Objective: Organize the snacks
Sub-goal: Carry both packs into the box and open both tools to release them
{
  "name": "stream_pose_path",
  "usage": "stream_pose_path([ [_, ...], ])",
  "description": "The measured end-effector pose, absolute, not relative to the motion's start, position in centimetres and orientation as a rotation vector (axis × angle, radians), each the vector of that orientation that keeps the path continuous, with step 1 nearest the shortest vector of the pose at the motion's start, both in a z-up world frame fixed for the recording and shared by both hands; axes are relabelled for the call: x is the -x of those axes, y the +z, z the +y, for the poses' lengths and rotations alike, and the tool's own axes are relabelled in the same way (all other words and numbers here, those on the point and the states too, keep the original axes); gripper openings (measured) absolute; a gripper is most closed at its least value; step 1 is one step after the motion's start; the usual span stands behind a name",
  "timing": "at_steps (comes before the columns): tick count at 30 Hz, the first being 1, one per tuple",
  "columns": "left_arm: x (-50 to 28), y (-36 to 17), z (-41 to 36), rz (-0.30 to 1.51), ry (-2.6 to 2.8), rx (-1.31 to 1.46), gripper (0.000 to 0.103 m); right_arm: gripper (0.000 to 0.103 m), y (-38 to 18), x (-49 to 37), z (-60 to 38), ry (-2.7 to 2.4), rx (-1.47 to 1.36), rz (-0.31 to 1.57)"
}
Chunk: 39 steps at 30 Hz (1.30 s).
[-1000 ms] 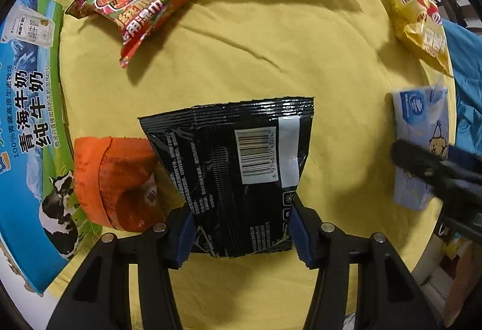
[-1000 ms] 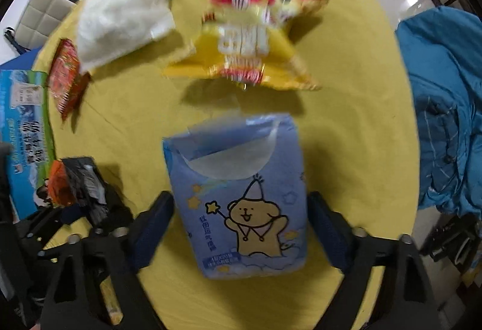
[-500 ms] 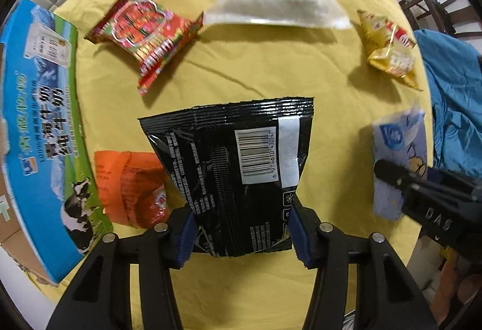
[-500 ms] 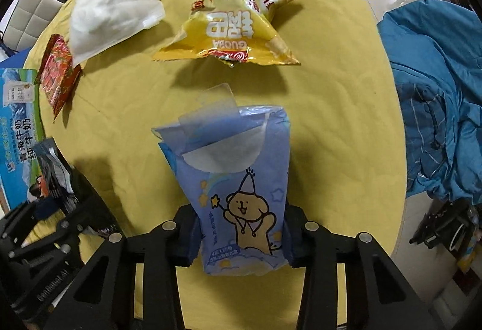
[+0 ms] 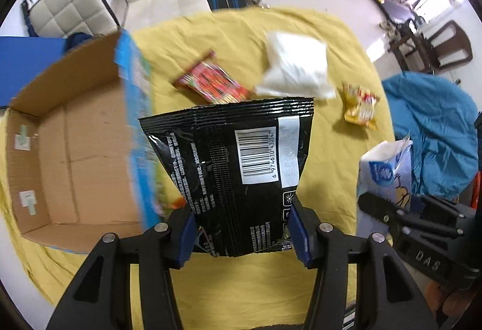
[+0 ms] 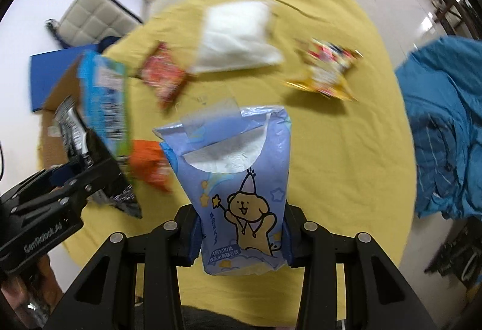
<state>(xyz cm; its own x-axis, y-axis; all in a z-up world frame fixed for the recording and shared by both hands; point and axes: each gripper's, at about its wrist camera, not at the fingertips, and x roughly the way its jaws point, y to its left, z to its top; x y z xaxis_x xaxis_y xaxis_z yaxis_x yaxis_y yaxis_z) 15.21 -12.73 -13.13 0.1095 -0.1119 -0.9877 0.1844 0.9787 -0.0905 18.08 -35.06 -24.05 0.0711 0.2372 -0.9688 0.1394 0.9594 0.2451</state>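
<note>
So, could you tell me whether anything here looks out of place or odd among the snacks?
Yes: the blue tissue pack in the right gripper is not a snack, and its clear seal flap is peeled up, showing white tissue. The white bag on the cloth also looks unlike the printed snack packets.

A soft blue tissue pack with a cartoon bear (image 6: 241, 188) was clamped by the right gripper (image 6: 241, 235) above the round yellow-clothed table (image 6: 346, 149); a black crinkled snack bag (image 6: 70, 125) was held by the left gripper (image 6: 75, 179).
</note>
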Motion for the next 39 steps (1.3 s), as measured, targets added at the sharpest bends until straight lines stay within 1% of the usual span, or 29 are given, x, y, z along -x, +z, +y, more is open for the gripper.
stream_pose_path([
  [3,-15.8,-11.9,-10.8,1.410,-0.212,-0.036,0.050,0.043,-21.1,-18.7,-31.4,0.130,-0.293,1.458],
  [5,-16.2,-9.5,-7.8,1.372,-0.203,-0.026,0.050,0.043,-19.6,-18.7,-29.5,0.159,-0.282,1.436],
  [6,-17.2,-10.6,-6.9,1.363,-0.205,-0.024,0.050,0.043,-18.9,-19.0,-28.3,0.171,-0.277,1.425],
  [7,-17.1,-9.5,-5.3,1.347,-0.203,-0.021,0.050,0.043,-18.3,-19.3,-26.7,0.183,-0.273,1.419],
  [9,-17.8,-9.7,-3.1,1.324,-0.196,-0.021,0.050,0.043,-17.6,-19.8,-24.1,0.199,-0.265,1.409],
  [10,-18.2,-10.7,-2.5,1.316,-0.194,-0.020,0.050,0.043,-17.3,-20.2,-22.5,0.204,-0.258,1.405],
  [14,-20.1,-12.0,1.0,1.296,-0.187,-0.001,0.050,0.043,-17.5,-21.5,-17.5,0.215,-0.241,1.410],
  [20,-22.4,-14.1,6.2,1.316,-0.170,0.027,0.050,0.043,-19.5,-24.1,-10.9,0.223,-0.216,1.429],
  [27,-25.8,-18.3,10.4,1.392,-0.181,0.092,0.050,0.043,-23.5,-27.1,-6.5,0.215,-0.199,1.473],
  [36,-29.8,-26.6,13.0,1.575,-0.267,0.212,0.050,0.043,-29.4,-30.2,-3.3,0.169,-0.128,1.530],
  [39,-30.8,-28.5,13.3,1.616,-0.290,0.238,0.050,0.043,-31.0,-31.0,-2.7,0.155,-0.108,1.544],
])
